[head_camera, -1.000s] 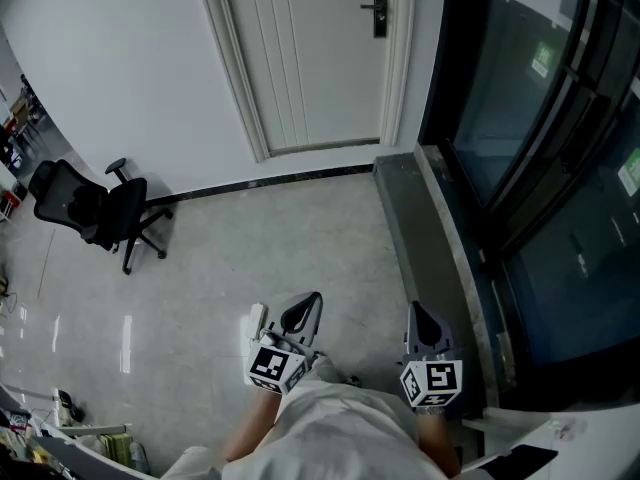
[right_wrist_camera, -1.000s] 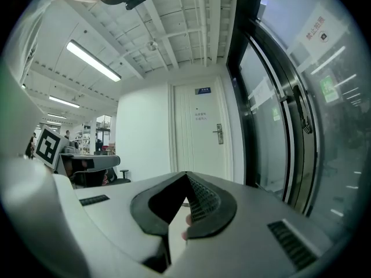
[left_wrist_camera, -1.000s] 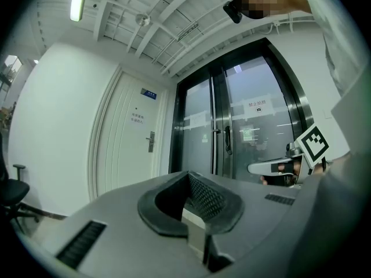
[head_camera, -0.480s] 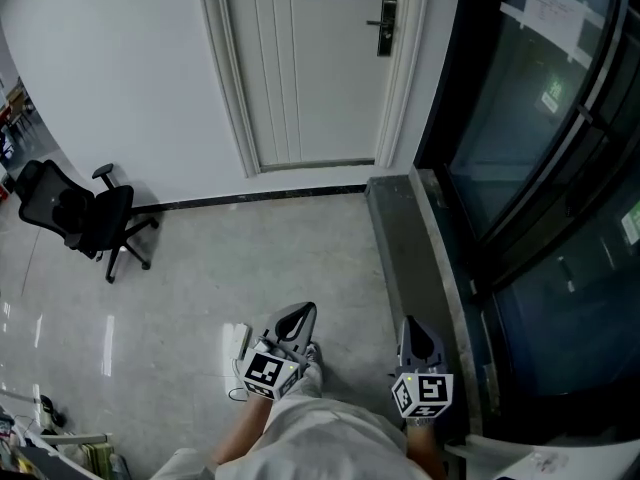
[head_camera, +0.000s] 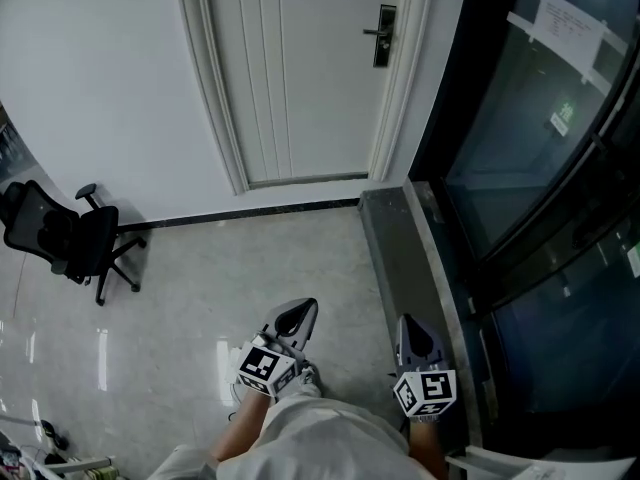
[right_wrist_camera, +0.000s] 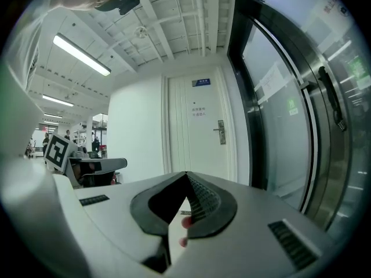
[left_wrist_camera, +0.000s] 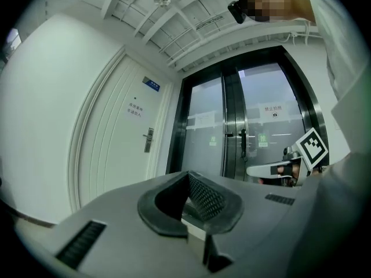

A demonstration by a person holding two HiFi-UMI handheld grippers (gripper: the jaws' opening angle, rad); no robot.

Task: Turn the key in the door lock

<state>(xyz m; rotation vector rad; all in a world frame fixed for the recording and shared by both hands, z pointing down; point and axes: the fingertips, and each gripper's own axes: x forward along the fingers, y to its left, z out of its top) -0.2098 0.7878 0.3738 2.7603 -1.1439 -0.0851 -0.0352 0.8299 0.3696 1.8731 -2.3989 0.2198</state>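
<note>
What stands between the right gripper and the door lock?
Nothing visible: bare floor runs from the right gripper, shut on a small red item, to the door lock; the chair stands far left.

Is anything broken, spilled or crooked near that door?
Nothing stands out. The white panelled door is closed and straight, the black wheeled office chair stands upright on the glossy grey floor, and nothing is spilled. The right gripper pinches a small red object.
</note>
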